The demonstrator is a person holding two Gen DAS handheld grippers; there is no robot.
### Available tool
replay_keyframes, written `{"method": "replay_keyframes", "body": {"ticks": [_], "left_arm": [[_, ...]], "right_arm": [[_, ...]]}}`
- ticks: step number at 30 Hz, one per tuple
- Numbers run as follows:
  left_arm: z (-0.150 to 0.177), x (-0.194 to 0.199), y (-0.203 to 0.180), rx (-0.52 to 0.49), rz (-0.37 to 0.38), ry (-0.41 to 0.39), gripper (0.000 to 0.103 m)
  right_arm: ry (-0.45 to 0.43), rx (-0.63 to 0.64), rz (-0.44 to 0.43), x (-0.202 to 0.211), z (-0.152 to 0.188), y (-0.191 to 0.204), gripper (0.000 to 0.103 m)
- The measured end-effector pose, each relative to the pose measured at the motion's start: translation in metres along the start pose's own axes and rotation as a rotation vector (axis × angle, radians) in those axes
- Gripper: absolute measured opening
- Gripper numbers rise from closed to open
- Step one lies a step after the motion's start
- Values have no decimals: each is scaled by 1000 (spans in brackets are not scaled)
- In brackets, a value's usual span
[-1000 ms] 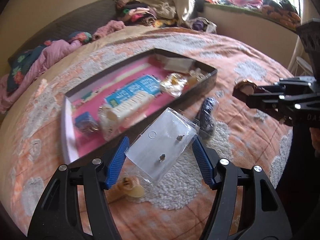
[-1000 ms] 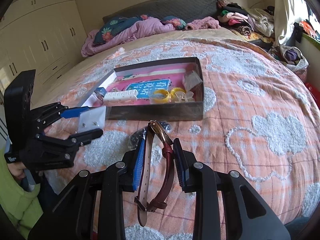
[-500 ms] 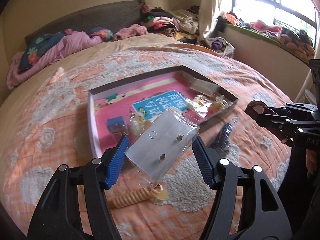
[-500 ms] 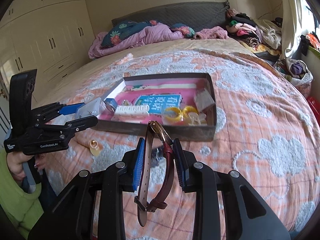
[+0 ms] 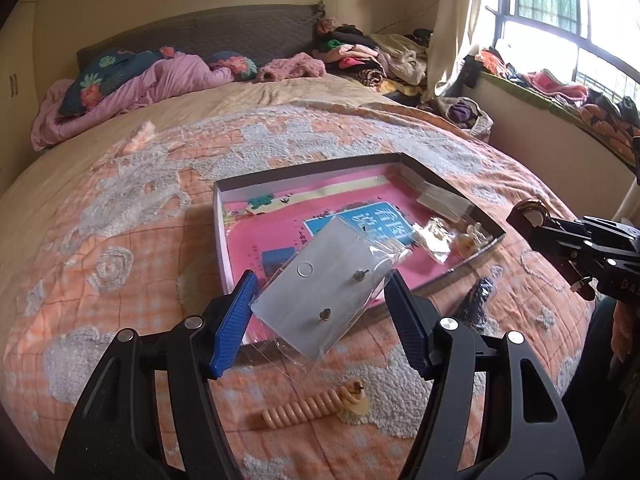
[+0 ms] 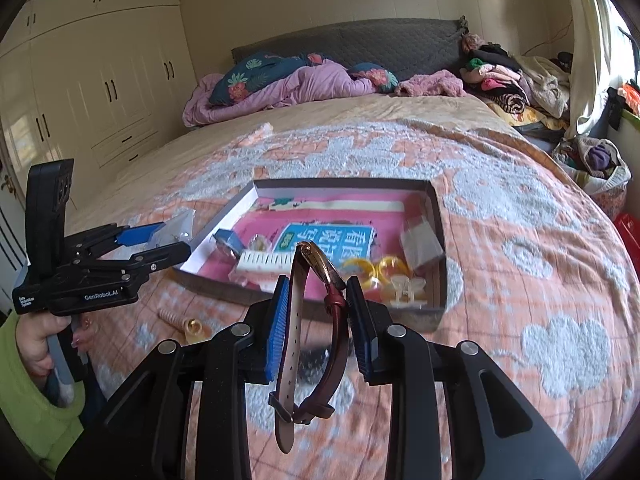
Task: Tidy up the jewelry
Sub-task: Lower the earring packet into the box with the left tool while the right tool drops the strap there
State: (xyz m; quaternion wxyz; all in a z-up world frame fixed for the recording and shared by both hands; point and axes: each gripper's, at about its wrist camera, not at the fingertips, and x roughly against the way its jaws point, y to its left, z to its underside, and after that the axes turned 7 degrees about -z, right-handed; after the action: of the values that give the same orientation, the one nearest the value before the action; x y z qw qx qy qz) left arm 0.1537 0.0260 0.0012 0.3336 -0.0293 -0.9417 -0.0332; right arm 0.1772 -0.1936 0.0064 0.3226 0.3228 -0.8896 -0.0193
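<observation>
The left gripper [image 5: 320, 312] has its two blue pads [image 5: 232, 320] pressed on a clear bag with a white card [image 5: 324, 296] inside, and two little earrings [image 5: 324, 314] are stuck in the card. The bag is up in the air over the near left corner of the box [image 5: 218, 232]. The right gripper [image 6: 318, 320] has its pads squeezed on a watch [image 6: 316, 264] with a dark red strap, and the strap ends hang down toward 6 o'clock. In the right wrist view the watch is just in front of the near wall of the box, at about 12 o'clock from the pads. The box sits on an orange and white blanket [image 6: 520, 240] on the bed. Inside it, on a pink sheet, are a blue booklet [image 6: 320, 236], a white comb-like thing [image 6: 266, 260], two yellow rings [image 6: 376, 266], a clear hair clip [image 6: 404, 288] and a small clear bag [image 6: 420, 240] at the right side. On the blanket, at 6 o'clock from the left gripper, lies a tan curly hair tie [image 5: 308, 410]. A black thing [image 5: 478, 304] lies on the blanket at about 3 o'clock, near the box.
</observation>
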Motion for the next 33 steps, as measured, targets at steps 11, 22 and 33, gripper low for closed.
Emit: {"method": "replay_keyframes", "body": {"ticks": [11, 22, 33], "left_arm": [[-14, -20, 15, 74, -25, 17, 57], [-31, -49, 6, 71, -40, 43, 57], [-36, -76, -11, 43, -12, 78, 57]], "right_arm": [[-27, 6, 25, -13, -27, -13, 28], [-25, 12, 61, -37, -49, -30, 28], [22, -6, 70, -71, -58, -50, 28]]}}
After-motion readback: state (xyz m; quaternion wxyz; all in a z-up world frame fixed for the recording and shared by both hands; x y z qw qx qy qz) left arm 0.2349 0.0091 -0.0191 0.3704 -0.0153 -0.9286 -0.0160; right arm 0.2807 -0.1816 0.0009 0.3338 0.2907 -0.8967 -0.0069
